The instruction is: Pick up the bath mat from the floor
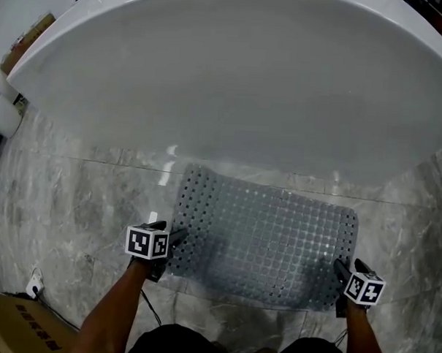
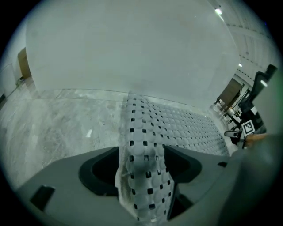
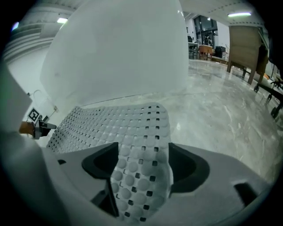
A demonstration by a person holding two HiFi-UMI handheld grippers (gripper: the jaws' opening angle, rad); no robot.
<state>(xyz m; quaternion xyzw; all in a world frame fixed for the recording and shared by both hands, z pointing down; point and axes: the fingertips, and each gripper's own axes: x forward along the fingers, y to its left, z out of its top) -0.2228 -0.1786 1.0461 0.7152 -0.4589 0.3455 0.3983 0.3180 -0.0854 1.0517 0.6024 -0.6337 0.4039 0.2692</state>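
**Both claws spread at the mat's near corners**

I see the grey perforated rubber bath mat (image 1: 266,240) lying flat on the grey marble floor (image 1: 73,202), its far edge close against the white bathtub (image 1: 232,77). My left gripper (image 1: 176,240) sits at the mat's near left corner and my right gripper (image 1: 340,271) at its near right corner. Each of the 2 has its jaws spread wide, with a strip of mat edge running up between them. The pads look clear of it, though the fisheye makes that hard to judge.
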